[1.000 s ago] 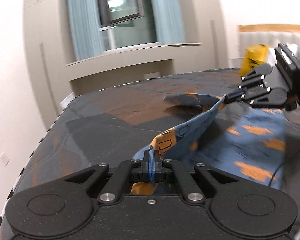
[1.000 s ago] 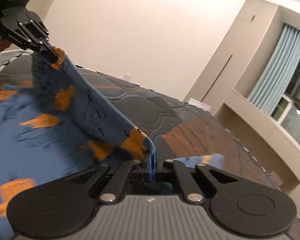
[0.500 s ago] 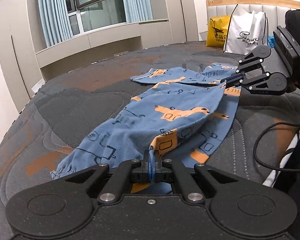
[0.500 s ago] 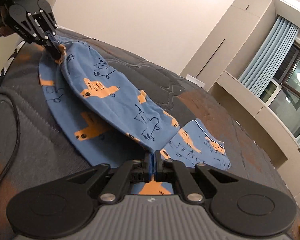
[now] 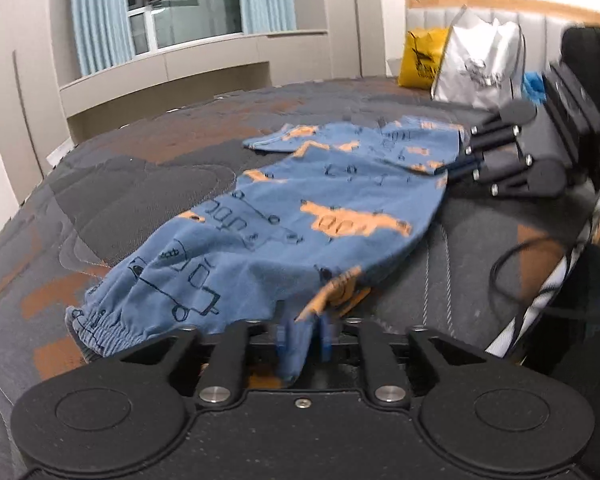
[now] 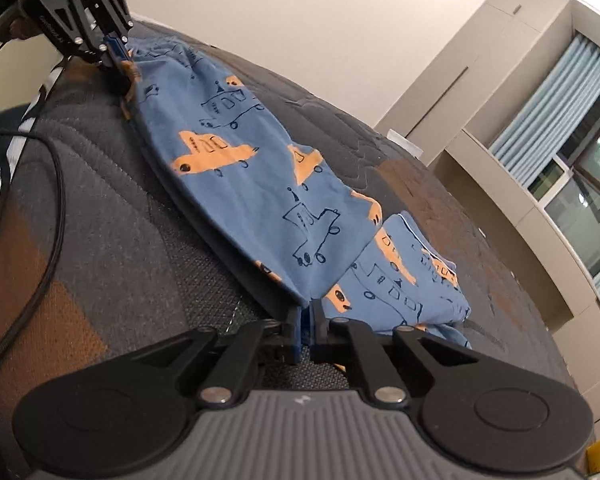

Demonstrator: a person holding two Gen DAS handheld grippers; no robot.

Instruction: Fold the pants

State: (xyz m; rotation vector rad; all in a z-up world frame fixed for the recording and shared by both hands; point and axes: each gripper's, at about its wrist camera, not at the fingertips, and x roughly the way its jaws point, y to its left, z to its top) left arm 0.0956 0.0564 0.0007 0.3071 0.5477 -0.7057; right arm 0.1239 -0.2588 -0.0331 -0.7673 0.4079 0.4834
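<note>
Blue pants [image 5: 300, 216] with orange vehicle prints lie on the dark mattress, one leg folded over the other. They also show in the right wrist view [image 6: 260, 184]. My left gripper [image 5: 303, 338] has its jaws slightly apart with the cuff-end fabric still between them. It also shows far off in the right wrist view [image 6: 118, 54]. My right gripper [image 6: 305, 330] has its jaws a little apart around the waist-end edge, and it shows at the right in the left wrist view [image 5: 456, 168].
The dark grey and brown quilted mattress [image 5: 148, 184] carries the pants. A yellow bag [image 5: 422, 58] and a white bag [image 5: 480, 64] stand by the headboard. A black cable [image 6: 40, 216] runs along the bed's near edge. A window with blue curtains [image 5: 100, 12] is behind.
Both grippers have lowered the pants onto the mattress, so the cloth now lies flat. The jaws of both grippers have parted slightly from fully shut.
</note>
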